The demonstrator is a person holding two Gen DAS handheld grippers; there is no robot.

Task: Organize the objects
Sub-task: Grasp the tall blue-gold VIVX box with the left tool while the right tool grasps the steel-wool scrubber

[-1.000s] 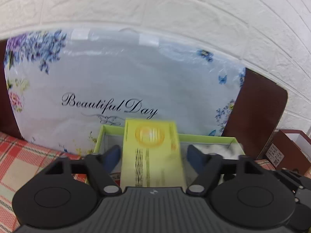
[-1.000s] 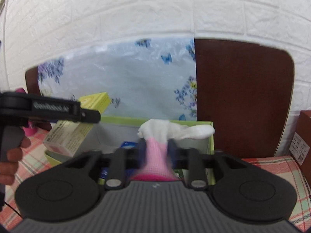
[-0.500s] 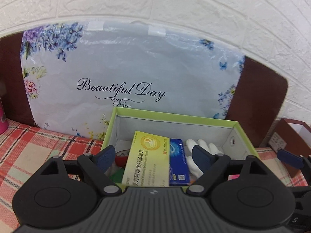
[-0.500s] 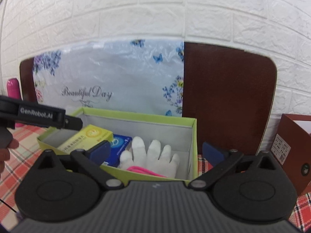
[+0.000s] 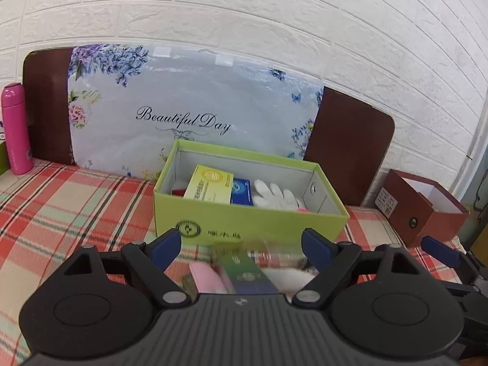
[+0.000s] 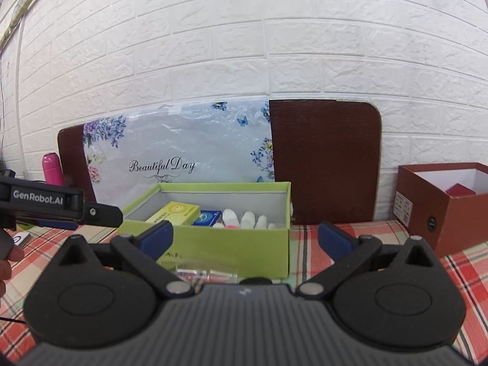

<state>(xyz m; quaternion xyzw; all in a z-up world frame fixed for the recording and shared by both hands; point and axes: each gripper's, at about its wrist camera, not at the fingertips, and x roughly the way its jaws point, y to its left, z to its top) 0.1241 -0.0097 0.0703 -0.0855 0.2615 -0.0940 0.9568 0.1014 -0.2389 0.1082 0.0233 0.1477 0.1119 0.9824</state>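
Observation:
A lime green box (image 5: pixel 244 224) (image 6: pixel 231 244) stands on the plaid cloth. Inside lie a yellow carton (image 5: pixel 210 184) (image 6: pixel 174 212), a blue packet (image 5: pixel 242 187) (image 6: pixel 207 217) and a white glove (image 5: pixel 276 195) (image 6: pixel 244 219) with a pink cuff. My left gripper (image 5: pixel 241 244) is open and empty, held back in front of the box. Blurred small items, a pink piece (image 5: pixel 207 279) and a green-blue carton (image 5: pixel 247 271), lie below it. My right gripper (image 6: pixel 245 238) is open and empty, in front of the box. A clear plastic case (image 6: pixel 207 270) lies at the box's foot.
A floral "Beautiful Day" bag (image 5: pixel 189 116) leans on a brown board (image 6: pixel 323 158) against the white brick wall. A pink bottle (image 5: pixel 15 128) stands far left. A brown open box (image 5: pixel 424 207) (image 6: pixel 451 204) stands at the right. The left gripper's body (image 6: pixel 55 202) crosses the right view's left edge.
My left gripper let go of the yellow carton into the box and my right let go of the glove; both opened and pulled back from the box.

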